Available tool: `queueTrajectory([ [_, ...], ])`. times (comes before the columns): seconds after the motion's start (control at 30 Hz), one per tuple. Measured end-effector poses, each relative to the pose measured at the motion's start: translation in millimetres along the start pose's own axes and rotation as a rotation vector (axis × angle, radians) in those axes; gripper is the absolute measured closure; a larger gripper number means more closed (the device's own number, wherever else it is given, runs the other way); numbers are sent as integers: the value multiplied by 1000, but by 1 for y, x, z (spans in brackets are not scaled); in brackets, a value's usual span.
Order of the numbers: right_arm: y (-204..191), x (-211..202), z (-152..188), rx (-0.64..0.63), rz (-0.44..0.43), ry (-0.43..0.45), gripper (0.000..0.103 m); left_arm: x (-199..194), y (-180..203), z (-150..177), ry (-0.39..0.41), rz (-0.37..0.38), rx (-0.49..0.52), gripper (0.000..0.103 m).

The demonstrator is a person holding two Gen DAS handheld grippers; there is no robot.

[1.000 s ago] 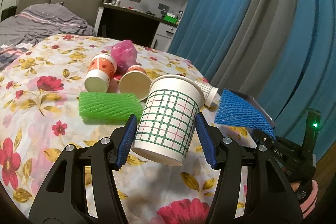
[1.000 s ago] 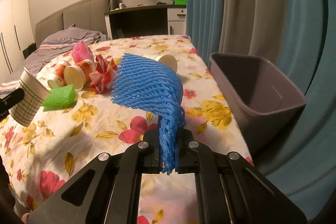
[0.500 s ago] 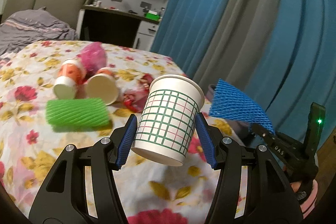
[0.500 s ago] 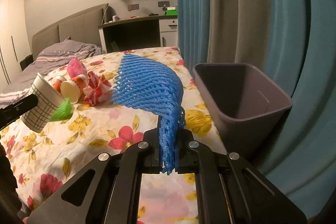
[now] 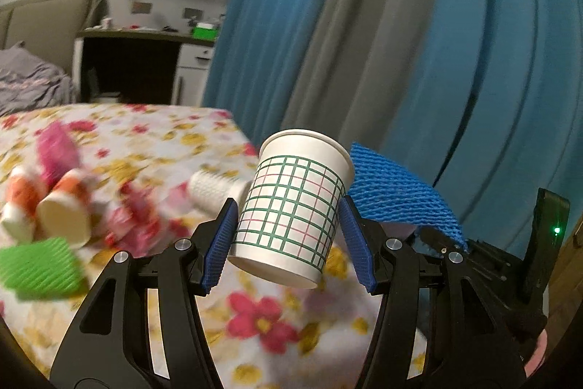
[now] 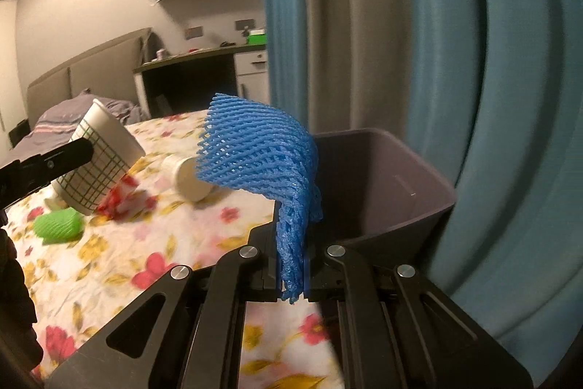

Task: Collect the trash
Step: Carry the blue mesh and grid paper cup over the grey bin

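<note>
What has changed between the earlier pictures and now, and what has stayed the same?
Both grippers have swung away from the littered bed toward the grey bin by the curtain, which now looms closer. Nothing was picked up or released. The left gripper still clamps the checked paper cup; the right gripper still pinches the blue foam net.

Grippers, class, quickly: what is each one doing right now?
Left gripper: closed on the checked paper cup.
Right gripper: closed on the blue foam net.

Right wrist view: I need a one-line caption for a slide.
Right hand-held gripper pinching blue foam net before the grey bin at the floral bed's edge.
</note>
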State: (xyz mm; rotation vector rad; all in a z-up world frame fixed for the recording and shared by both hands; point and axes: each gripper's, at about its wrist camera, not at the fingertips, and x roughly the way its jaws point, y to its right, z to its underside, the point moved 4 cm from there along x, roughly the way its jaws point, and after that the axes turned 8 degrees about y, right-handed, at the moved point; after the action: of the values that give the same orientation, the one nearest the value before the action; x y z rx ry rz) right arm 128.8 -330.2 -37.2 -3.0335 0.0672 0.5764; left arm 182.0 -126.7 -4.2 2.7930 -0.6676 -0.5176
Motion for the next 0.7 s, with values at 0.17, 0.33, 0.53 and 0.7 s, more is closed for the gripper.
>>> queueTrajectory([
  [0.17, 25, 13, -9, 12, 56, 2, 95, 43, 30, -7, -18, 64, 21, 47],
  [0.33, 44, 28, -11, 26, 98, -12, 95, 80, 50, -4, -53, 115, 26, 47],
  [0.53, 59, 44, -9, 41, 138, -27, 95, 113, 63, 0, -86, 151, 22, 47],
  [0.7, 69, 58, -2, 62, 148, -60, 95, 139, 68, 7, -121, 167, 6, 47],
])
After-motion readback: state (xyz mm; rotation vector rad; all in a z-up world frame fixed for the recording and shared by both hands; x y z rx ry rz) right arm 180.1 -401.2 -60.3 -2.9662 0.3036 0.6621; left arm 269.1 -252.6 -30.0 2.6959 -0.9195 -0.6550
